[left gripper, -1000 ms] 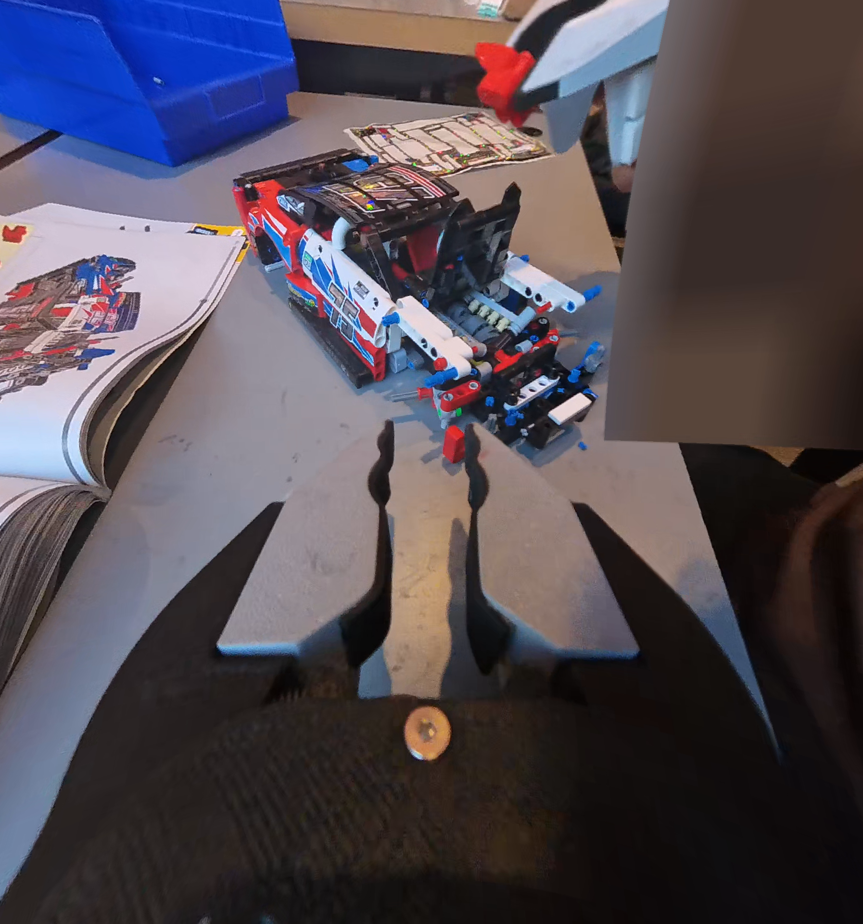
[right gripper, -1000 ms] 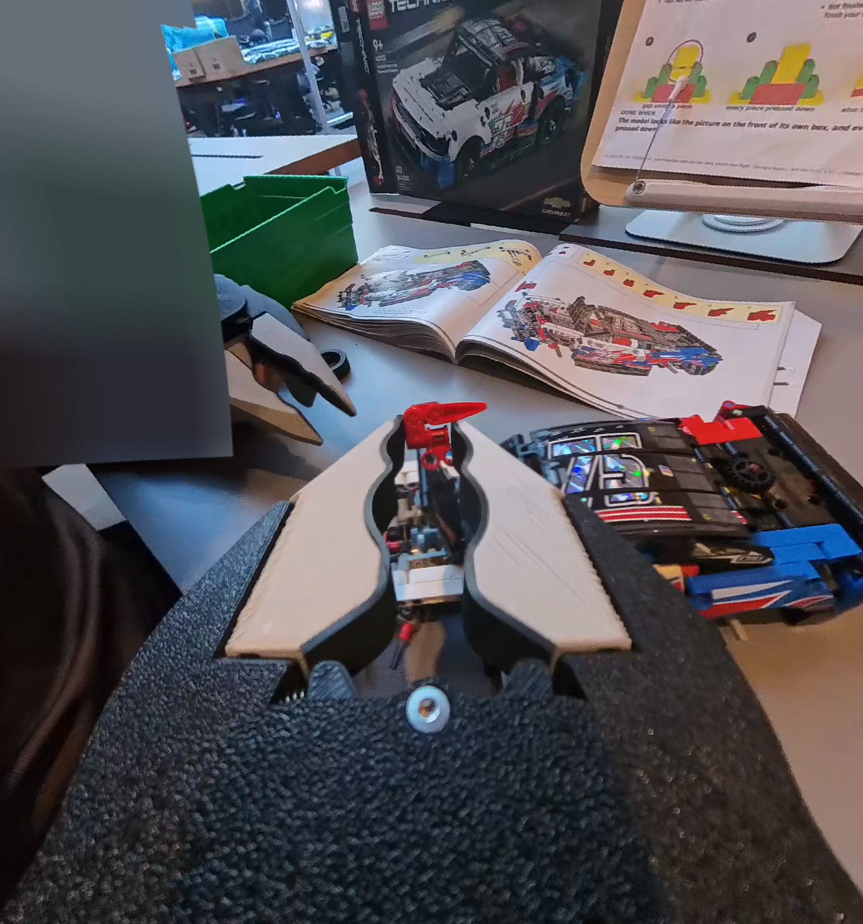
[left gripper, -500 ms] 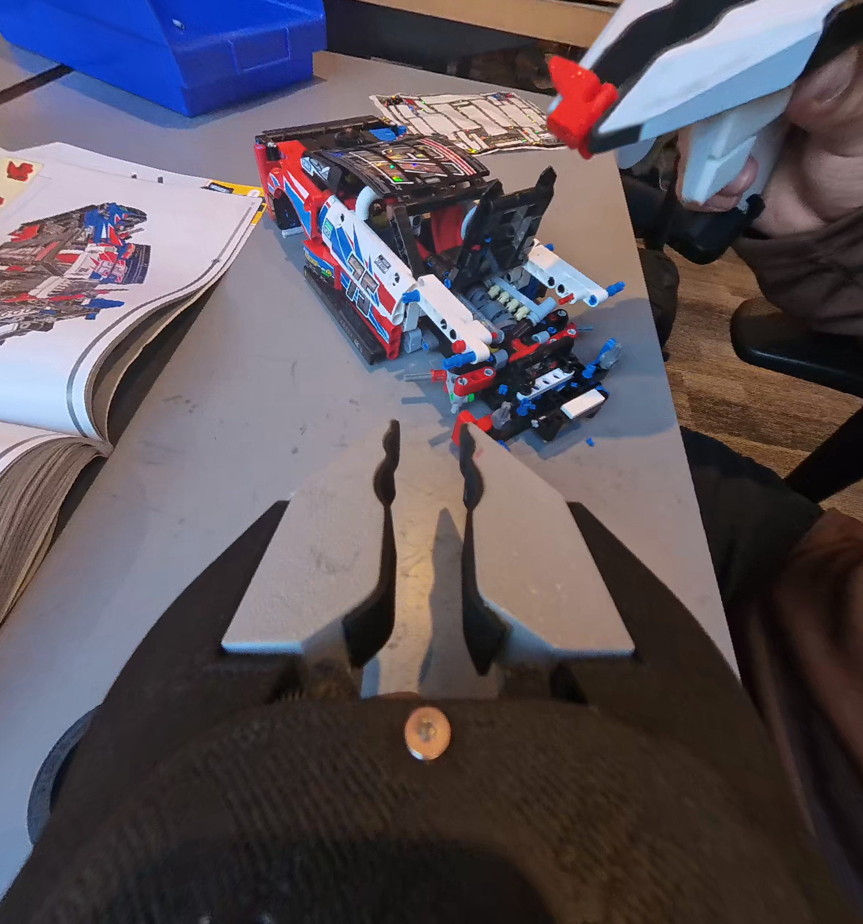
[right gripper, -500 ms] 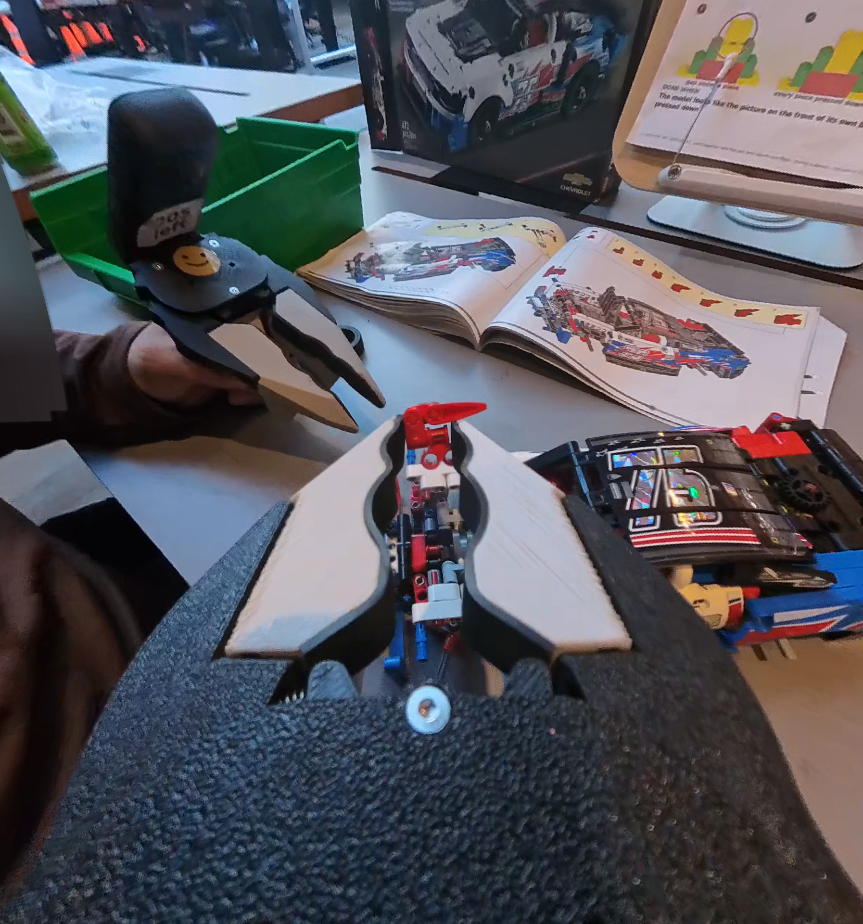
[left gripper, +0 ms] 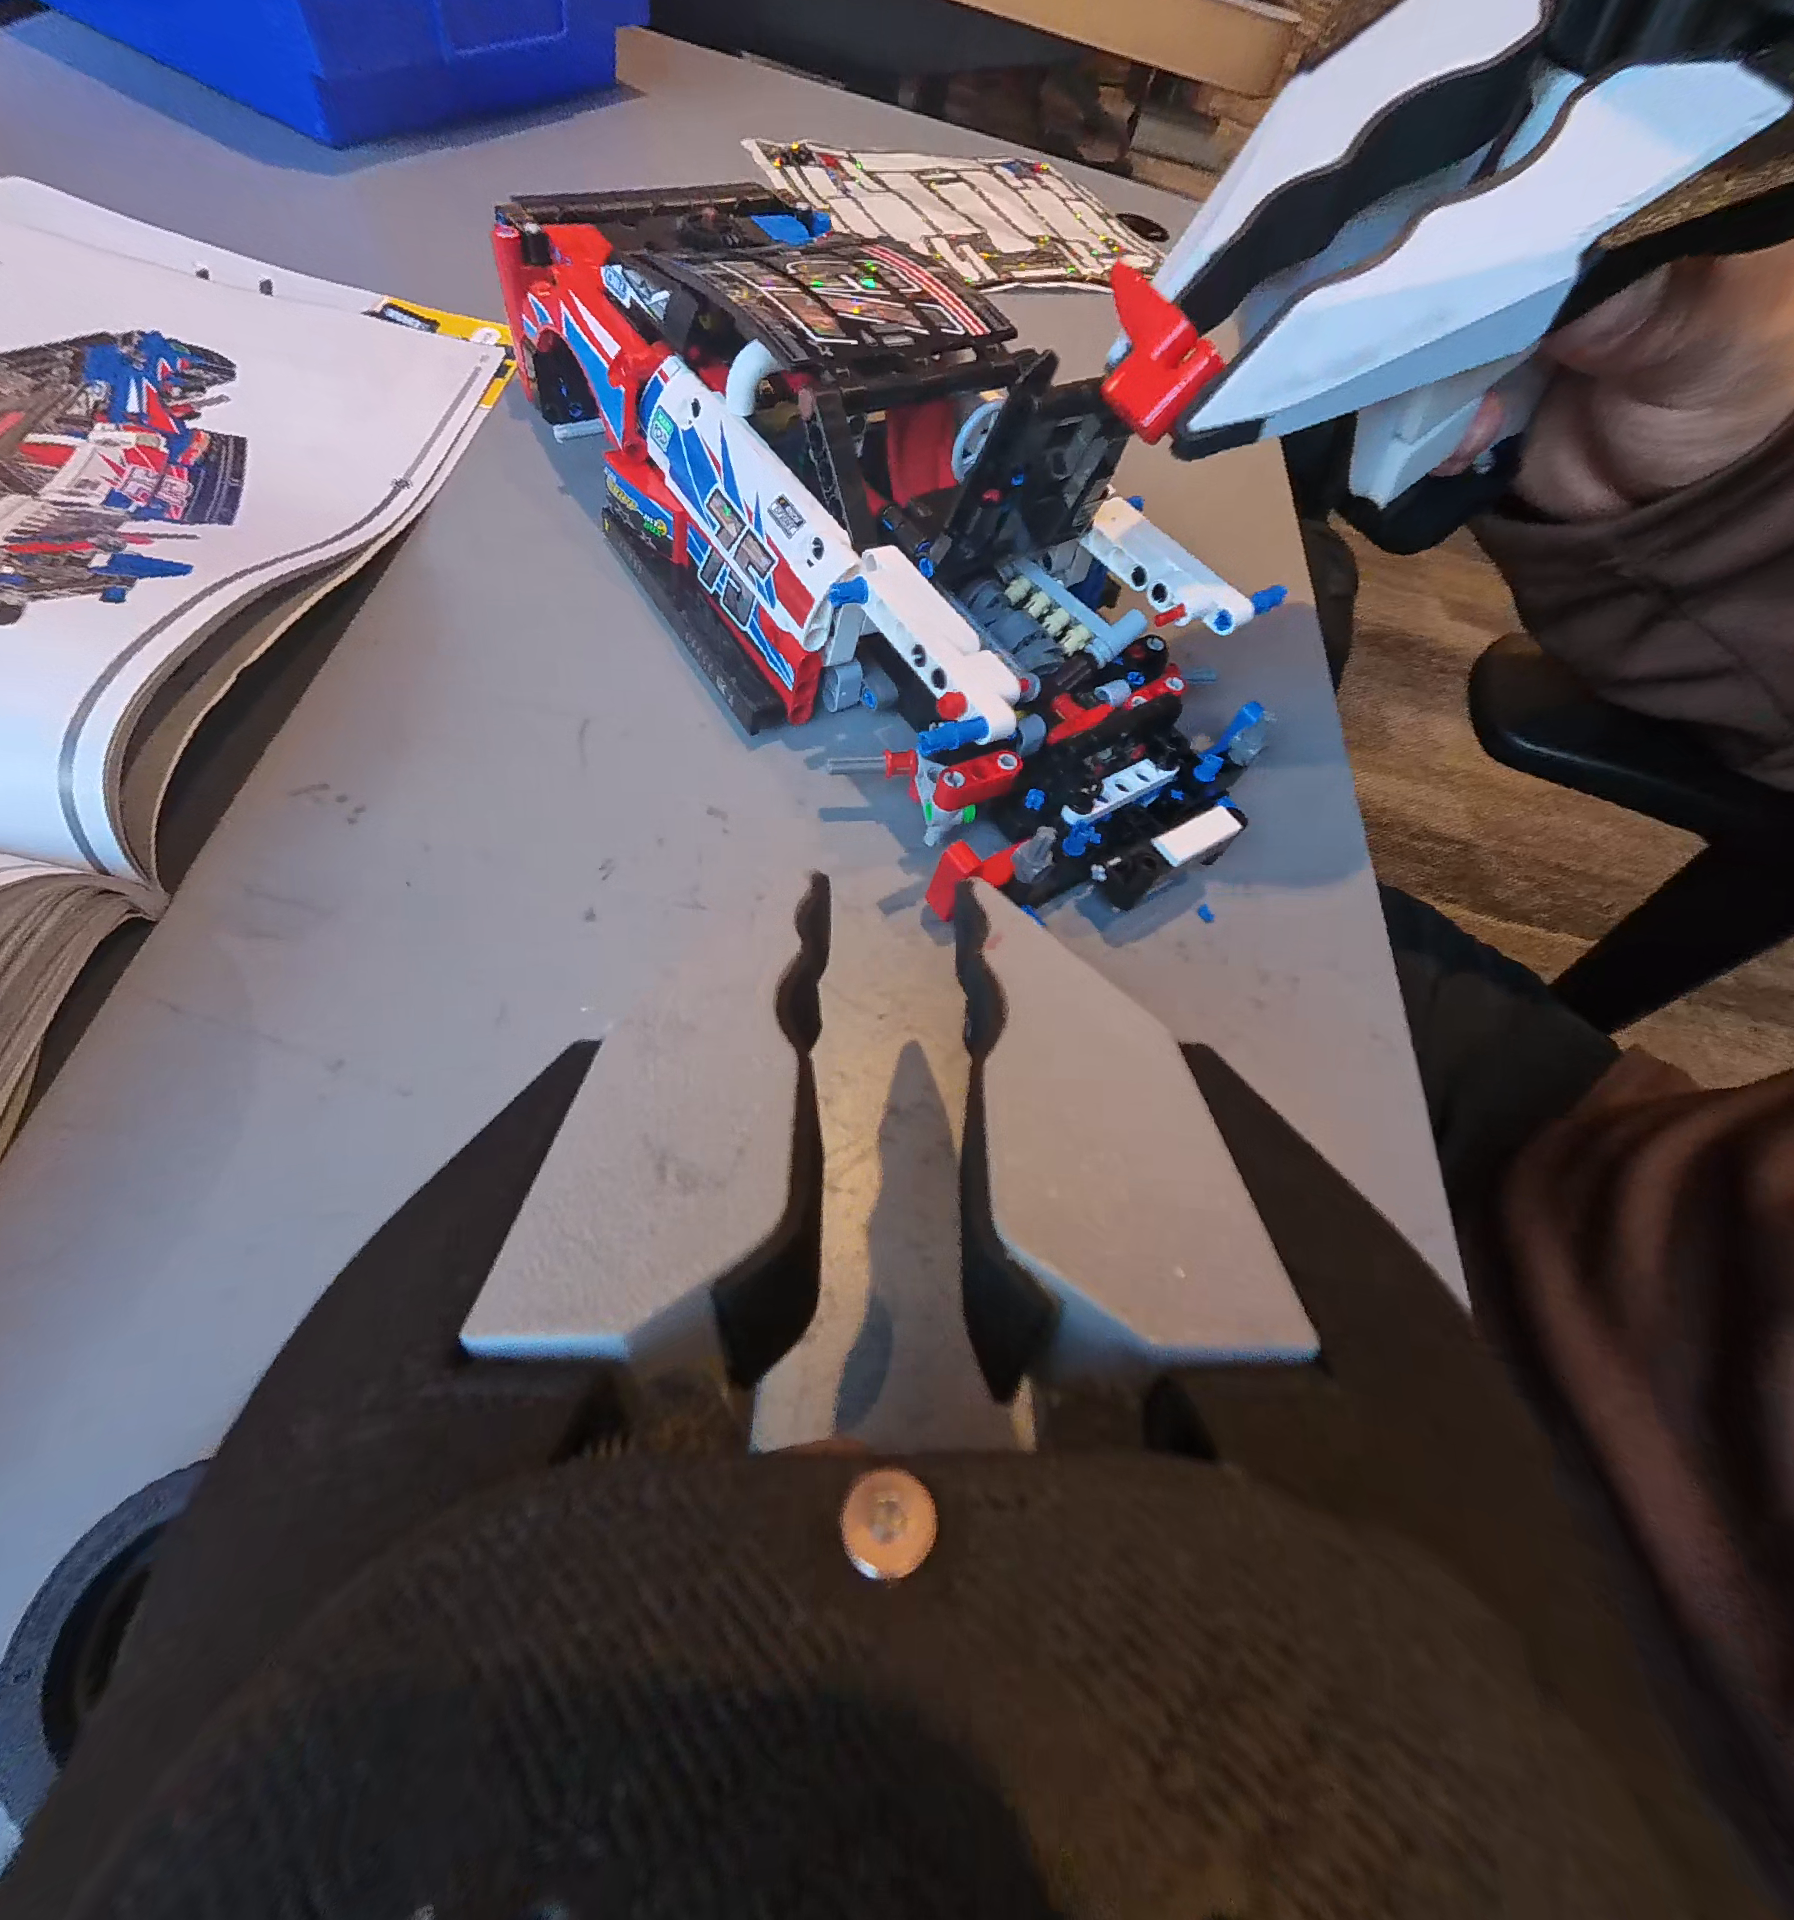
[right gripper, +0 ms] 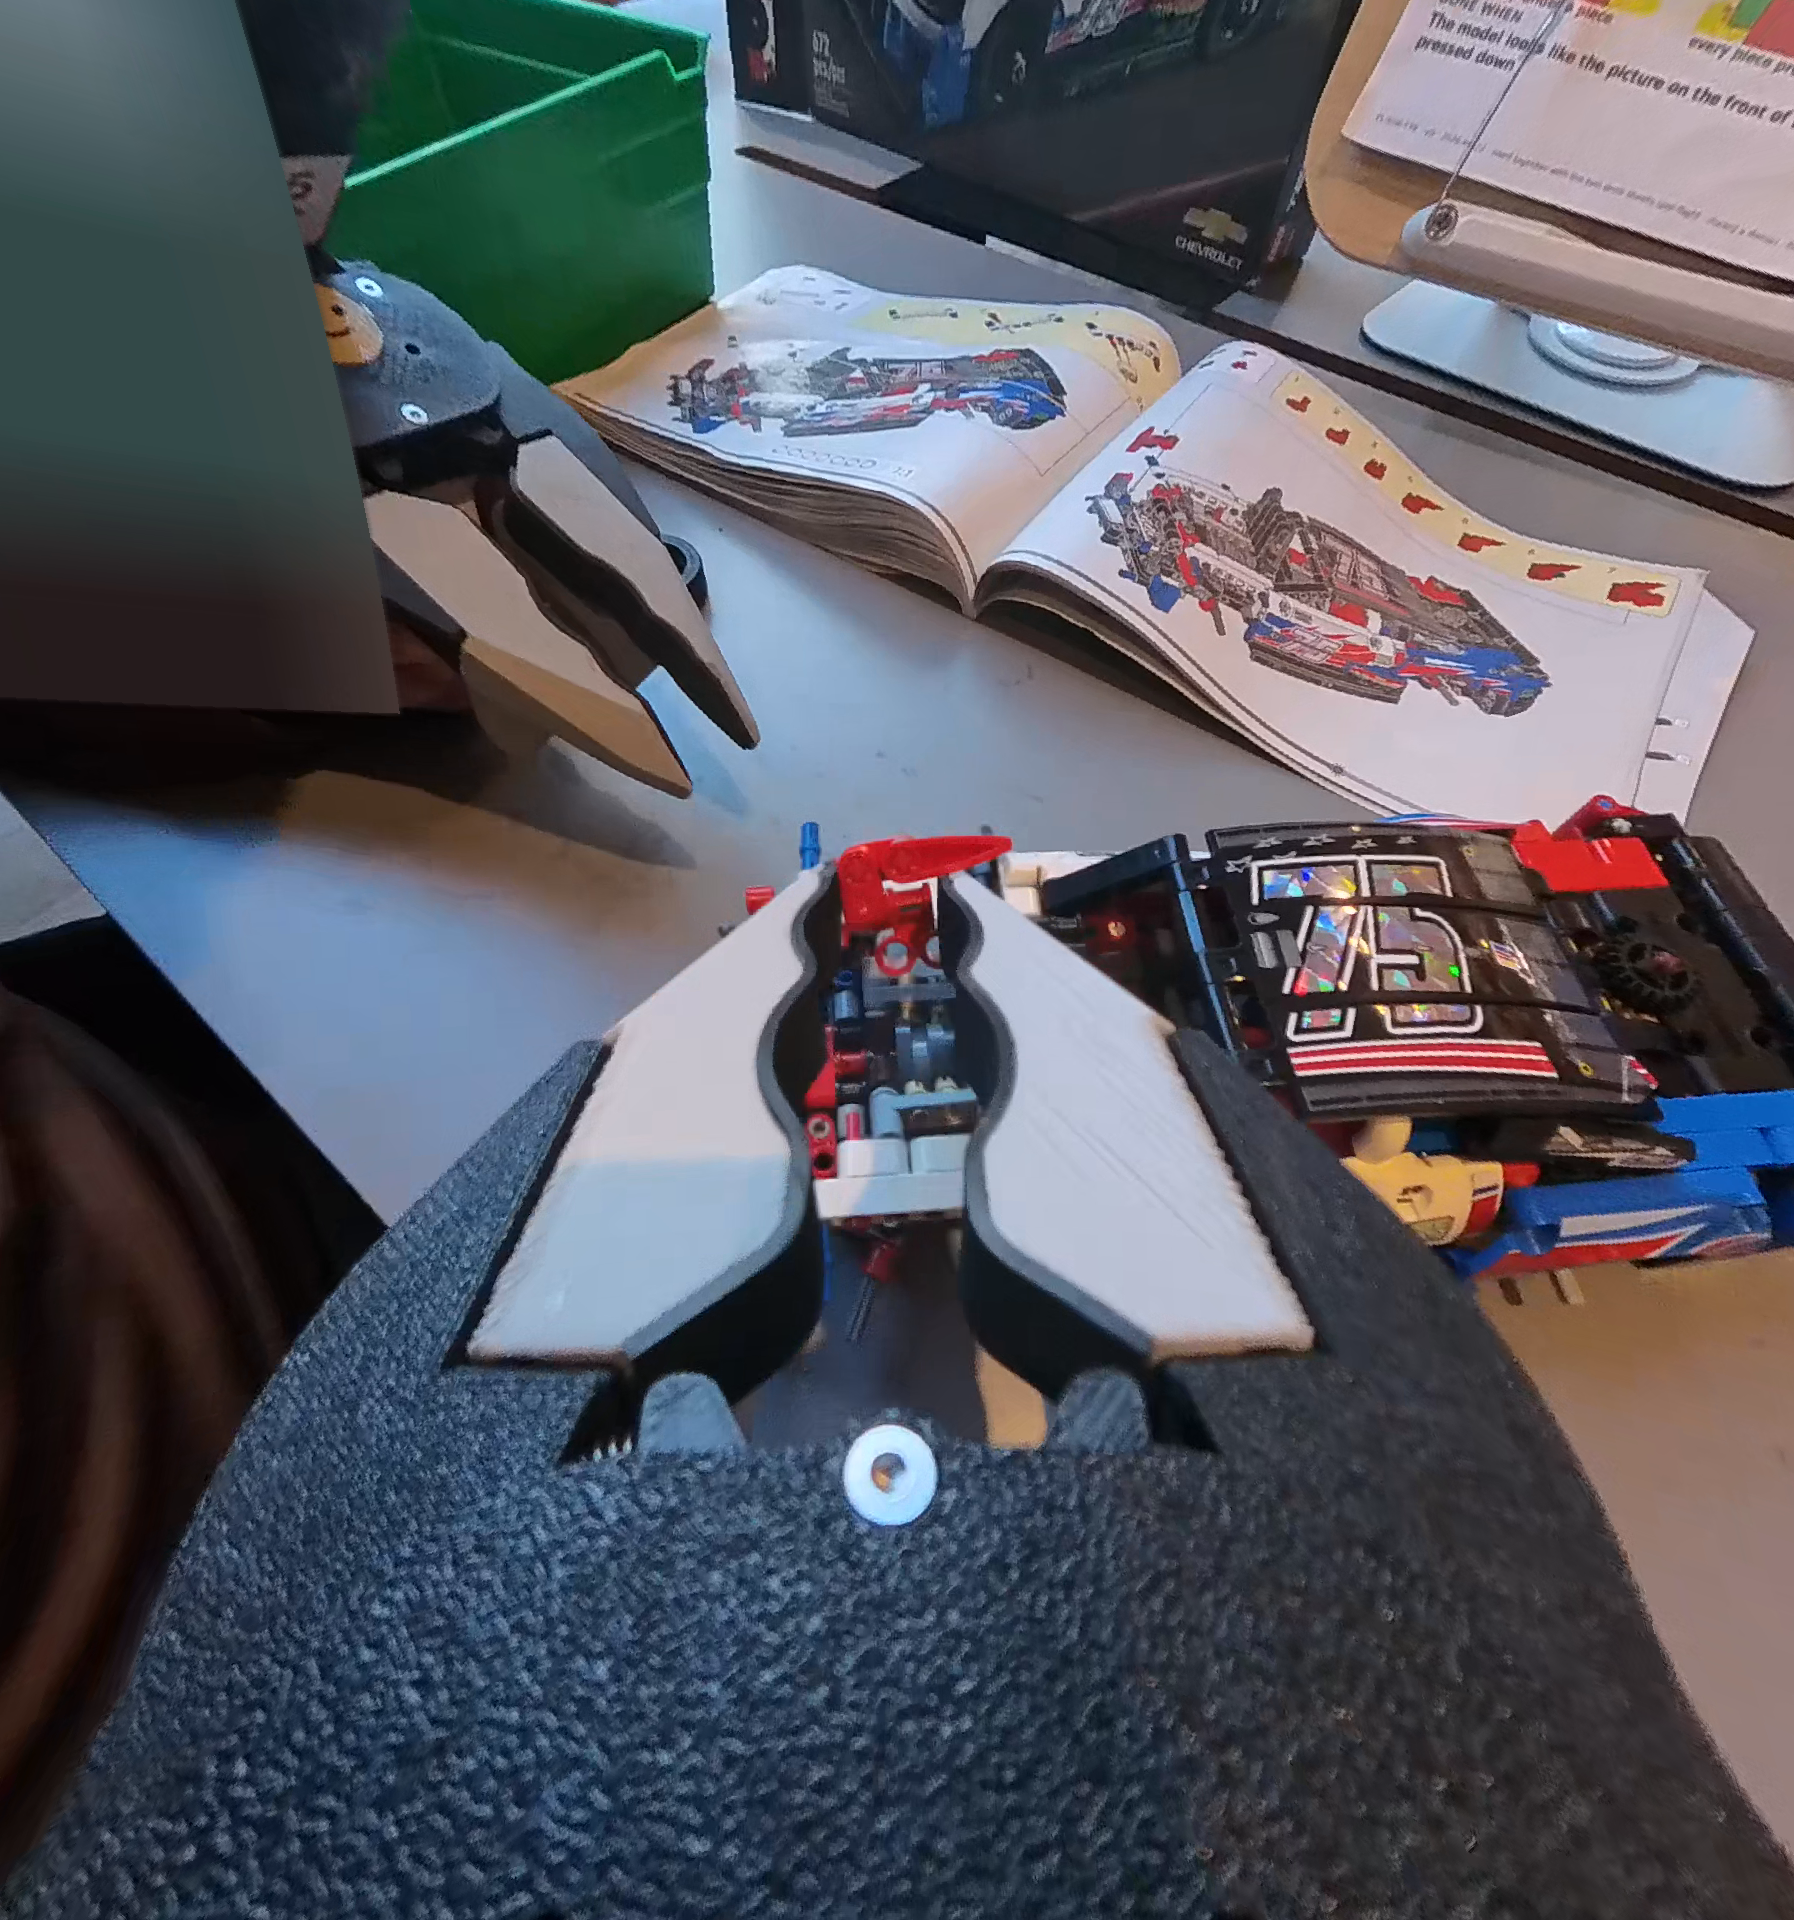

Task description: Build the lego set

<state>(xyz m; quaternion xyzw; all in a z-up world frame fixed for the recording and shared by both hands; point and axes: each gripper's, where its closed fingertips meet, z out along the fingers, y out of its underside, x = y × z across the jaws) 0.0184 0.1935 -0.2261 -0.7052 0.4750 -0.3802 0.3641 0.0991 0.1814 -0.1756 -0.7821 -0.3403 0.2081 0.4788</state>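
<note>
Red lego piece [right gripper: 908, 878] pinched in right hand-held gripper [right gripper: 888, 883] above lego car [left gripper: 820, 499]; left hand-held gripper [left gripper: 888, 904] narrowly parted, empty.

Lego car [left gripper: 768, 499] is red, white and blue with a black starred roof; grey worktop [left gripper: 477, 935], green bin [right gripper: 560, 177].

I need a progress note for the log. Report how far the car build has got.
Done: the car has its stickered roof and red, white and blue side panels on. In hand: the right gripper holds a red piece above the open front; the left gripper is open and empty. Left: the front end is bare frame with exposed pins, and no wheels show.
</note>
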